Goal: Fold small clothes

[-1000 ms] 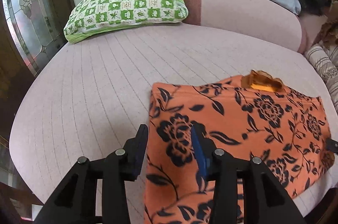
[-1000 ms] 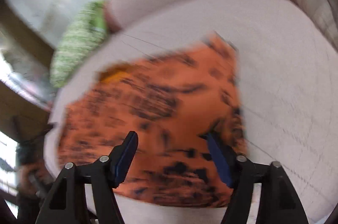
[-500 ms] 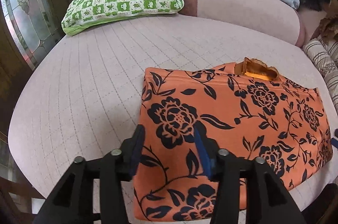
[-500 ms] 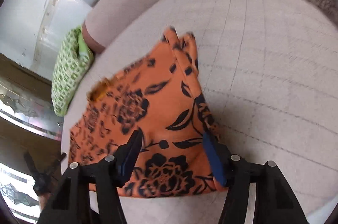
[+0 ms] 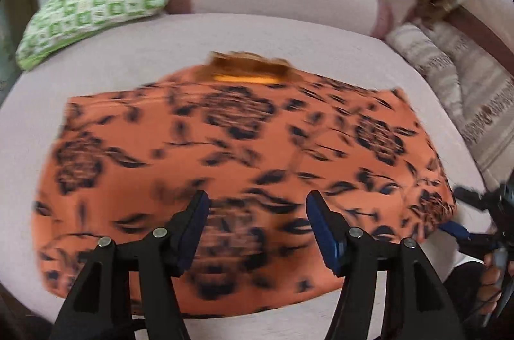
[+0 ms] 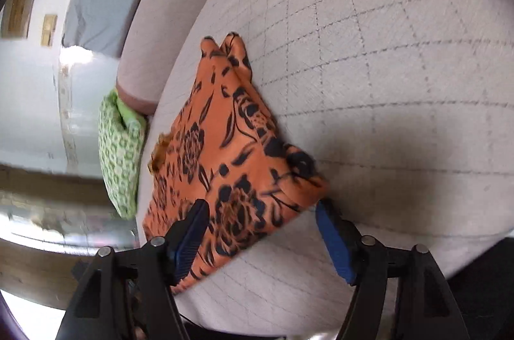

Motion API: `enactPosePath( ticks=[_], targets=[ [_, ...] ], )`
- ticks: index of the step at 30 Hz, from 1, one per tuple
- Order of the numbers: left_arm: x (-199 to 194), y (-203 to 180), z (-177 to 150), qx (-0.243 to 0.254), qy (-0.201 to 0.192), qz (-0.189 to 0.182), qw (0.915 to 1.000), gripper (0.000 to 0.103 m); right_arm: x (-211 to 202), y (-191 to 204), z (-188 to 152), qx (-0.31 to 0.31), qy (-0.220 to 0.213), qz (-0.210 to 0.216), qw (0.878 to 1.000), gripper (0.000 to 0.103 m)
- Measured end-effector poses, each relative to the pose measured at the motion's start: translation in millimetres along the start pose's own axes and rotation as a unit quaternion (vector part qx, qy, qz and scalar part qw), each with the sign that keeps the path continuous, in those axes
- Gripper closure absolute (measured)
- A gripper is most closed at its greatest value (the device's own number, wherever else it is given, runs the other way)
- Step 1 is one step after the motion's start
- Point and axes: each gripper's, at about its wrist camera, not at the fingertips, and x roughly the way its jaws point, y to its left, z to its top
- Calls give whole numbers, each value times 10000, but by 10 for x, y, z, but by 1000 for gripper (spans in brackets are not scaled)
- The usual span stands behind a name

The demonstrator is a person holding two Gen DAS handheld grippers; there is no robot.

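Both grippers, left (image 5: 257,211) & right (image 6: 260,222), hover w/ jaws opening over the orange top (image 5: 225,153), nothing clamped. Next prob: pinch near-edge corners for another fold.

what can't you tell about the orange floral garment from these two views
- Left wrist view: motion blur smears the orange floral garment; fold lines unreadable.
- Left gripper covers its near edge.
- Right wrist view: right gripper, jaws opening, hides the near corner; any contact unclear.
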Motion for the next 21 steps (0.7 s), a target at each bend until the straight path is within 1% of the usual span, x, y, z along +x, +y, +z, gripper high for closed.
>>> enactPosePath(
  ticks=[2, 3, 4, 5, 6, 7, 8, 9, 10, 11, 12, 13, 14, 15, 16, 17, 18, 19, 20, 21],
  targets=[
    [67, -111, -21, 95, 87, 21, 9999, 39, 45, -7, 41, 130, -182, 101, 9997, 30],
    [116, -166, -38, 152, 144, 93, 9997, 39, 72, -16, 66, 197, -211, 133, 9995, 36],
    [145, -192, -46, 201, 172, 165, 9995, 38, 101, -31, 91, 217, -208, 90, 9995, 67],
    [161, -196, -46, 233, 171, 207, 9994, 37, 141, -31, 107, 217, -157, 31, 9996, 83],
    [167, -209, -50, 262, 158, 246, 9992, 37, 157, -27, 106, 177, -144, 2, 9997, 86],
    [164, -215, -44, 280, 167, 266, 9991, 37, 126, 29, 90, 3, -200, -49, 9998, 90],
    [138, -215, -35, 280, 159, 279, 9991, 37, 38, 134, 53, -280, -351, -103, 9989, 91],
    [79, -214, -12, 246, 47, 289, 9993, 37, -73, 288, 5, -650, -568, -217, 9960, 92],
    [31, -187, 10, 220, -84, 300, 9993, 37, -137, 374, -34, -876, -692, -292, 9933, 92],
    [2, -176, 37, 210, -209, 320, 9990, 37, -177, 443, -75, -1091, -753, -393, 9904, 92],
    [-12, -169, 53, 211, -290, 373, 9987, 37, -131, 442, -109, -1241, -707, -610, 9879, 91],
    [36, -160, 63, 215, -274, 470, 9983, 35, -23, 411, -120, -1333, -540, -852, 9859, 87],
    [126, -158, 62, 236, -115, 568, 9980, 33, 178, 285, -117, -1257, -45, -1139, 9855, 87],
    [264, -144, 53, 269, 221, 627, 9974, 33, 165, 163, -96, -967, -51, -817, 9919, 85],
    [311, -125, 48, 275, 295, 600, 9974, 33, 91, 131, -69, -838, -83, -608, 9946, 79],
    [276, -117, 60, 265, 163, 575, 9979, 33, 2, 143, -35, -864, -84, -579, 9945, 70],
    [231, -110, 88, 246, 55, 574, 9980, 33, -90, 157, -16, -909, -189, -564, 9941, 40],
    [192, -107, 134, 214, -27, 525, 9984, 33, -230, 177, 13, -966, -417, -528, 9930, 24],
    [173, -107, 159, 209, -92, 467, 9986, 33, -318, 201, 54, -1058, -558, -455, 9918, 24],
    [164, -110, 192, 235, -207, 419, 9986, 33, -373, 237, 118, -1200, -602, -381, 9902, 24]
  ],
)
